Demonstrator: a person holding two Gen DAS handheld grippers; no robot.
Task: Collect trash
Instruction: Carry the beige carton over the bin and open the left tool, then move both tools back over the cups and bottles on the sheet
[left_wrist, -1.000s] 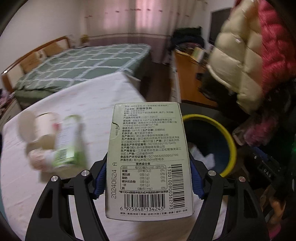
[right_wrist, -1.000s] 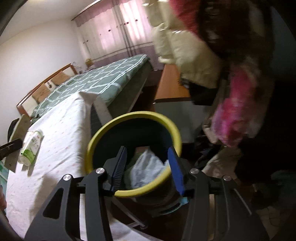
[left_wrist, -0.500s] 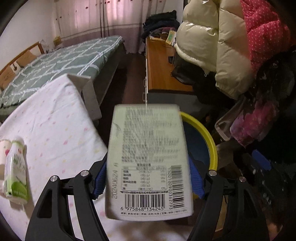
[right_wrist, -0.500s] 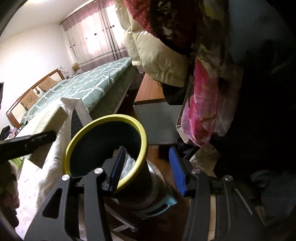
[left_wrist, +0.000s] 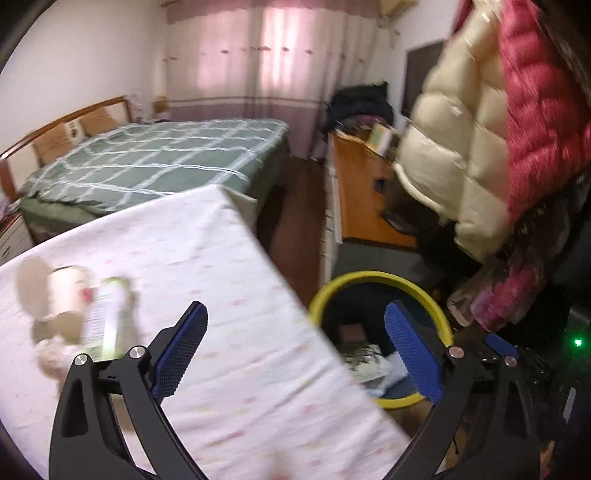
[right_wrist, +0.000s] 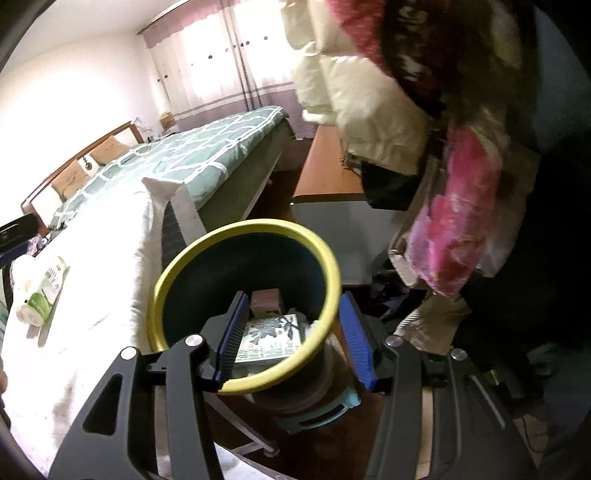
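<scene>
Below right claw (right_wrist: 291, 334), carton (right_wrist: 267, 341) inside bin (right_wrist: 243, 236)

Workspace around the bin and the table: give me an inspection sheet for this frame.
Surface: table with white dotted cloth.
Job's things: yellow-rimmed bin beside the table, holding a printed carton; green-labelled bottle lying on the cloth.
Clutter: blurred cup beside the bottle.
Grippers: left hand-held gripper open, empty; right hand-held gripper open over the bin.
Cables: nothing seen.
Surroundings: bed, hanging coats.
</scene>
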